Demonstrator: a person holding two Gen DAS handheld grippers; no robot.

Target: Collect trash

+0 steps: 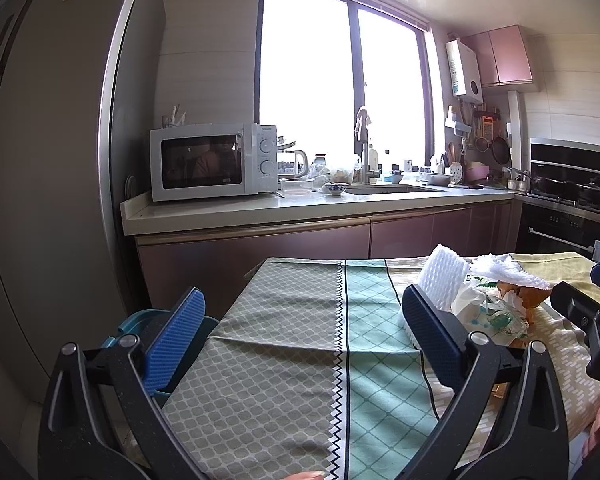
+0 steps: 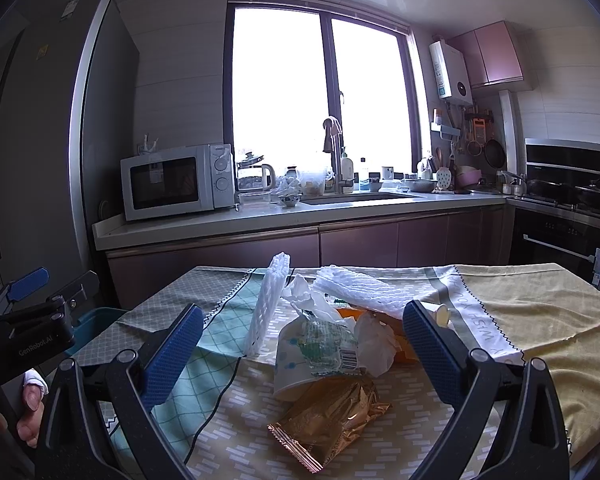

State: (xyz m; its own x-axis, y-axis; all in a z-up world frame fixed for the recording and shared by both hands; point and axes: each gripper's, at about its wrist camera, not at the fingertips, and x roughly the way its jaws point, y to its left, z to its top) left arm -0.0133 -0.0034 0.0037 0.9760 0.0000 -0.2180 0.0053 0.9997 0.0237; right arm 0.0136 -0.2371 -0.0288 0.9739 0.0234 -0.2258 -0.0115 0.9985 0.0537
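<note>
- Trash sits in one loose heap on the table's cloth [image 2: 540, 320], towards the middle-right: a gold foil wrapper [image 2: 332, 420] nearest, a crushed paper cup [image 2: 312, 356] leaning on it, crumpled white plastic [image 2: 374, 340] behind, and two pieces of white foam netting, one standing on edge [image 2: 268, 304] and one lying flat [image 2: 360, 286] at the back.
- Heaped like this, the pieces overlap, so I judge that each must be lifted off singly, starting with whatever lies free at the front.
- Right gripper [image 2: 302, 344] hovers over the heap with its blue fingers spread wide and nothing between them; the cup and wrapper lie in line with the gap, which suggests it is placed for a first grab.
- Left gripper [image 1: 300, 320] hangs over the bare left part of the cloth [image 1: 280, 340], also wide open and empty; the upright foam netting [image 1: 440, 276] is just beyond its right finger, whether touching I cannot tell.
- Blue bin [image 1: 140, 320] stands low beside the table's left edge, just behind the left gripper, likely the place for the trash, so that arm is well set to receive or drop items.
- Beyond the table run the counter [image 2: 260, 220], microwave [image 2: 176, 182] and bright window [image 2: 320, 92], all well apart from the work.
</note>
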